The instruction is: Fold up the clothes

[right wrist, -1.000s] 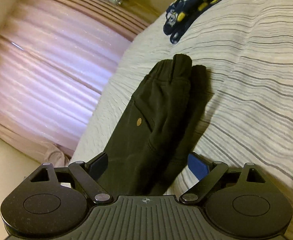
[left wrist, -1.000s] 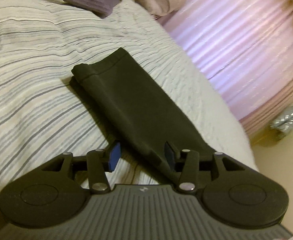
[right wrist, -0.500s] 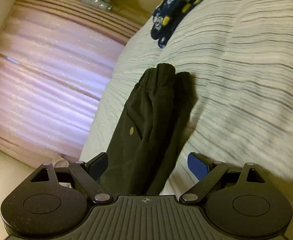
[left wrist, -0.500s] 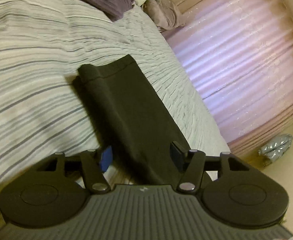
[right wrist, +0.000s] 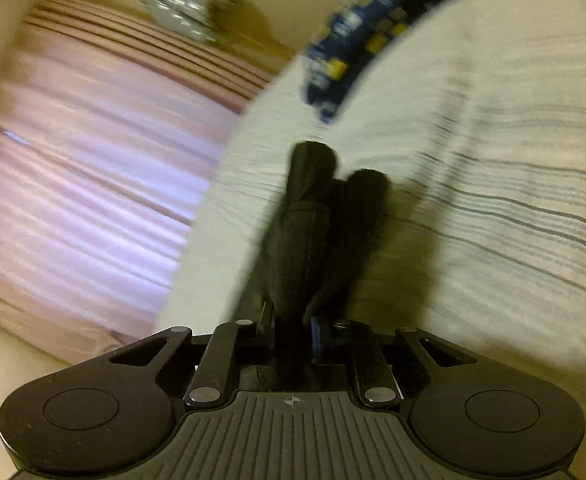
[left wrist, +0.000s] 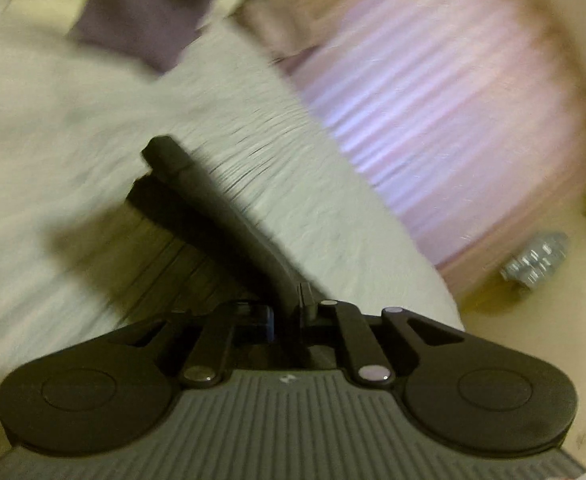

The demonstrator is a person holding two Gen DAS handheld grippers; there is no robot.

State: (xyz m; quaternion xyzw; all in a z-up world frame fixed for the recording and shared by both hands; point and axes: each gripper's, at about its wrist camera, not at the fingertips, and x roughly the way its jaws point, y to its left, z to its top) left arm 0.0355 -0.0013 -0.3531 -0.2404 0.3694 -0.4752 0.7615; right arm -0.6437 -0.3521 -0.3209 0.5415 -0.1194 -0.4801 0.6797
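Pinching opposite ends of the folded dark fabric trousers [left wrist: 213,216], the left gripper [left wrist: 287,312] and right gripper [right wrist: 291,328] have just clamped on them, near ends raised above the striped white bedcover [right wrist: 493,208].

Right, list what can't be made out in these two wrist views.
- Left wrist view: purple garment, smeared by motion blur.
- Left wrist view: left gripper hides the dark trousers' pinched end.
- Right wrist view: blue patterned garment, print blurred, cut off at the top.
- Right wrist view: right gripper hides its hold.
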